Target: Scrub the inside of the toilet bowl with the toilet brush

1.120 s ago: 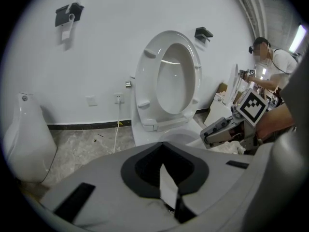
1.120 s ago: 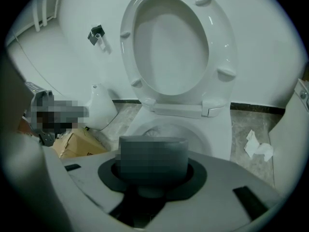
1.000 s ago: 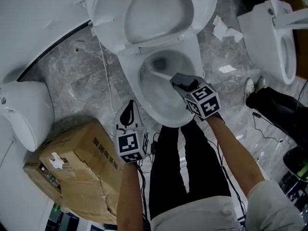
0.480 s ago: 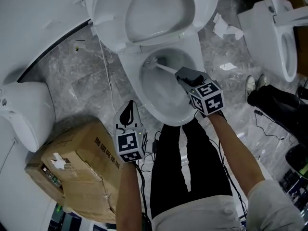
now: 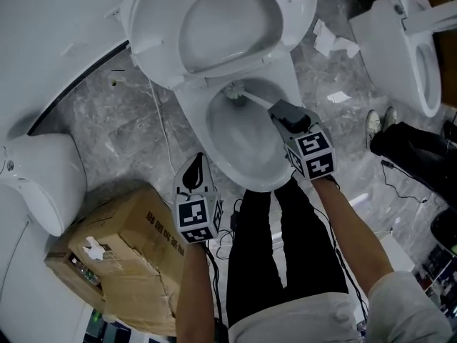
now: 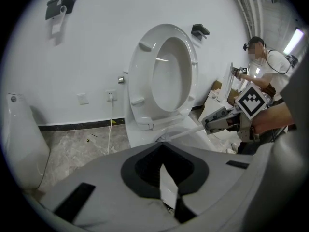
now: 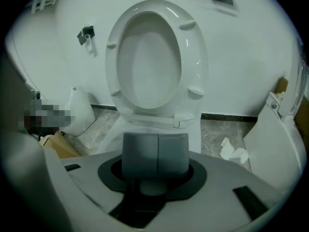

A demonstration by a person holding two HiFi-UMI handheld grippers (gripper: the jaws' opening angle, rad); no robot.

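The white toilet bowl (image 5: 214, 145) stands in the middle of the head view with its seat and lid (image 5: 214, 20) raised. The toilet brush (image 5: 246, 96) reaches into it, with the bristle head against the back wall under the hinge. My right gripper (image 5: 280, 113) hangs over the bowl's right rim, shut on the brush handle. In the right gripper view its grey pads (image 7: 140, 153) meet in front of the raised seat. My left gripper (image 5: 194, 163) is off the bowl's front left, shut on nothing. From the left gripper view the brush (image 6: 186, 132) slants down into the bowl.
A cardboard box (image 5: 128, 256) lies at the lower left, beside a white fixture (image 5: 43, 184). A second toilet (image 5: 407, 41) stands at the right, with crumpled paper (image 5: 332, 45) and another person's shoe (image 5: 370, 128) near it. Cables (image 5: 235, 220) trail on the marble floor by my legs.
The right gripper has shifted right and toward the back of the bowl. The brush head has swept from mid-bowl up to the back wall. The left gripper has stayed put.
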